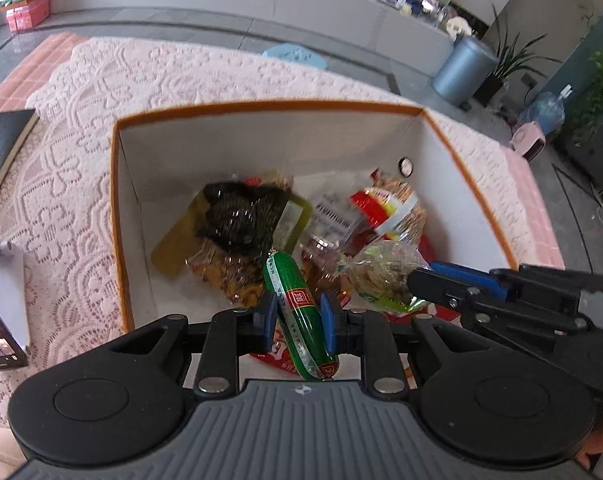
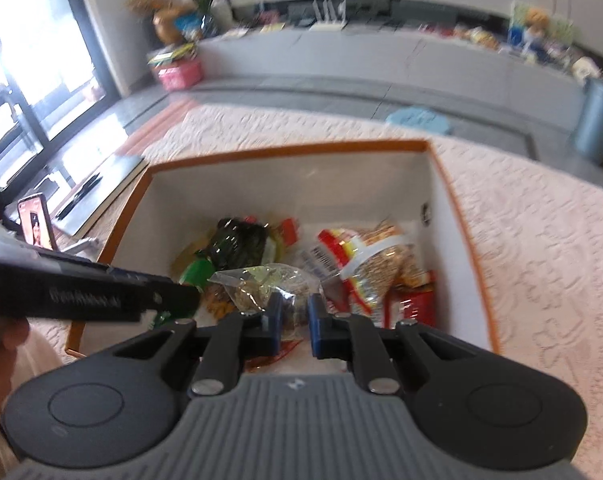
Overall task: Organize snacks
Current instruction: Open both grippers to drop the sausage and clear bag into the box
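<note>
Left claw (image 1: 297,320) is clamped on the green sausage (image 1: 297,312), which hangs tilted between the blue pads (image 1: 328,322) over the near edge of the white box (image 1: 285,136) with the orange rim. Right claw (image 2: 295,322) is pinched tight on a clear bag of snacks (image 2: 261,286), also above the box. Down inside lie a dark wrapped packet (image 1: 241,216), a red and yellow bag of crackers (image 1: 393,212) and a red packet (image 2: 415,304) near the right wall. The box sits on a pink lace cloth (image 1: 101,128) covering the tabletop, and a phone (image 2: 37,222) stands upright off to the left.
</note>
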Available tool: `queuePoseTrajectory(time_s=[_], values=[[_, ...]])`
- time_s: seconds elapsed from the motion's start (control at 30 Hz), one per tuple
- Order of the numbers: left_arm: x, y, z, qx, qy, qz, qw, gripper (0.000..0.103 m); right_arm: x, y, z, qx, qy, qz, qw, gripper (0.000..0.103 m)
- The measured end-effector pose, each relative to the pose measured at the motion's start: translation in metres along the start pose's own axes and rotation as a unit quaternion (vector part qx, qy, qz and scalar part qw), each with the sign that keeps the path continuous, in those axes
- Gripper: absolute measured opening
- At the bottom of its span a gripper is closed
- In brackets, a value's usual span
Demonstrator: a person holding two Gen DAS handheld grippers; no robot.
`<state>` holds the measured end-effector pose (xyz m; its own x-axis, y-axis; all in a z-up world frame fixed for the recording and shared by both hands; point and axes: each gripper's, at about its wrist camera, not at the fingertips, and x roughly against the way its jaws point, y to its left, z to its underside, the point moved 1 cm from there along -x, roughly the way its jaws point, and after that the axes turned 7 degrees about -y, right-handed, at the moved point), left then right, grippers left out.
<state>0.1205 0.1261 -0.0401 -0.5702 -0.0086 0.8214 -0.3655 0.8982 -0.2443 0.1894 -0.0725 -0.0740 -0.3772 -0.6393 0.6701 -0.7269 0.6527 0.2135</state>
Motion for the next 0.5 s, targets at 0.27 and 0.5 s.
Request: queuePoseTrajectory(time_s=[0.27,0.5], values=[[-0.018,0.001,0.005,-0.014,0.032,-0.021,0.9992,0.026,-0.030,0.002,-0.002,0.042,0.064,0.009,0.997,0.009],[-0.030,0.007,0.007,-0.004,0.050,-0.027,0.9984,0.026,-0.041,0.004,0.001,0.057,0.087,0.015,0.995,0.008]])
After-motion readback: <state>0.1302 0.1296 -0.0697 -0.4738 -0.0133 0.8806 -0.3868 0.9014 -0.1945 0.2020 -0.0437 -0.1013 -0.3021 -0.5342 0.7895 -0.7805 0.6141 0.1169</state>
